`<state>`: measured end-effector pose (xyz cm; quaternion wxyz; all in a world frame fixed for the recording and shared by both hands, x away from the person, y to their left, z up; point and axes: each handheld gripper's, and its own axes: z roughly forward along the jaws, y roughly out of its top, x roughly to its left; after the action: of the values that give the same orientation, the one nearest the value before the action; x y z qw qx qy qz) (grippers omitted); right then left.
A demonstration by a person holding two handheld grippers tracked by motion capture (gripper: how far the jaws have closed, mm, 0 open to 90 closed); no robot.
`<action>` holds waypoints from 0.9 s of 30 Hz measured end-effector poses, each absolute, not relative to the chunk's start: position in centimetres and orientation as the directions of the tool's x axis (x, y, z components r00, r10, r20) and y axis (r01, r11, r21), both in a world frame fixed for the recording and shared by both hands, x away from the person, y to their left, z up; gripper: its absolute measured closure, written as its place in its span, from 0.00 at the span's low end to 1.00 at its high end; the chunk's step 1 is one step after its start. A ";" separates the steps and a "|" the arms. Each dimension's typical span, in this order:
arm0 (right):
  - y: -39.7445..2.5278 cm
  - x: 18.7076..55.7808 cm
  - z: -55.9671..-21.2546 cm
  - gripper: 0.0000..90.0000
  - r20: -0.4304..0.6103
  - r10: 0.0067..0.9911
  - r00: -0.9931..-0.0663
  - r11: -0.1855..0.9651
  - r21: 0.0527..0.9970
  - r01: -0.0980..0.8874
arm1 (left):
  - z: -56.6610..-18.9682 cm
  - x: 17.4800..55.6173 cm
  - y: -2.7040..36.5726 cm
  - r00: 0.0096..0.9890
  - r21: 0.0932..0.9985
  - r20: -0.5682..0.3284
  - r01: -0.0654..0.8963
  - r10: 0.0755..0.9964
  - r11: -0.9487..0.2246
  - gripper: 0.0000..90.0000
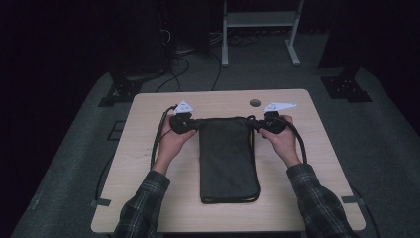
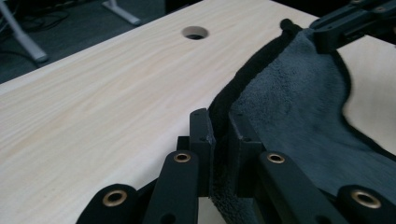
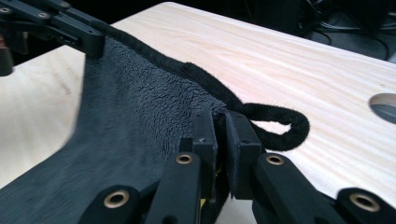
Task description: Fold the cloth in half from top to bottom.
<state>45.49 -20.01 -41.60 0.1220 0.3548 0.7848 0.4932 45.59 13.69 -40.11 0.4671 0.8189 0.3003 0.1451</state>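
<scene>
A dark grey towel lies folded lengthwise on the wooden table, its near end toward the person. My left gripper is shut on the towel's far left corner, and my right gripper is shut on the far right corner. In the left gripper view the jaws pinch the fleecy edge of the towel, with the other gripper holding the far end. In the right gripper view the jaws clamp the towel beside its black hanging loop. The far edge is stretched between both grippers.
A round cable hole sits in the table just beyond the towel, seen as hole in the left gripper view. Black cables trail from each gripper. A white frame stands on the floor behind the table.
</scene>
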 end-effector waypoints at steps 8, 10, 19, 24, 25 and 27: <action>-20.5 42.8 -42.5 0.92 0.172 0.629 -0.758 0.269 0.867 0.420 | -40.6 43.0 14.2 0.813 0.853 -0.068 0.348 0.579 -0.389 0.91; -20.6 42.2 -42.7 0.92 0.170 0.621 -0.765 0.277 0.866 0.417 | -40.9 42.3 14.3 0.820 0.848 -0.073 0.351 0.568 -0.397 0.91; -20.4 39.9 -43.8 0.91 0.163 0.595 -0.787 0.320 0.850 0.418 | -42.3 40.2 14.8 0.825 0.833 -0.130 0.392 0.551 -0.390 0.91; -20.4 38.6 -44.2 0.91 0.176 0.581 -0.795 0.326 0.844 0.425 | -42.9 38.7 15.0 0.820 0.819 -0.182 0.432 0.543 -0.378 0.91; -20.4 38.3 -44.2 0.91 0.177 0.578 -0.797 0.330 0.842 0.426 | -43.0 38.4 15.1 0.821 0.816 -0.185 0.434 0.540 -0.381 0.91; -20.5 37.8 -44.3 0.91 0.176 0.569 -0.803 0.342 0.838 0.425 | -43.1 37.9 15.1 0.826 0.814 -0.192 0.435 0.530 -0.385 0.91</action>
<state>37.77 -20.45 -44.29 0.0740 0.3047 0.8157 0.4862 37.86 15.09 -43.11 0.4724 0.8307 0.2904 0.0498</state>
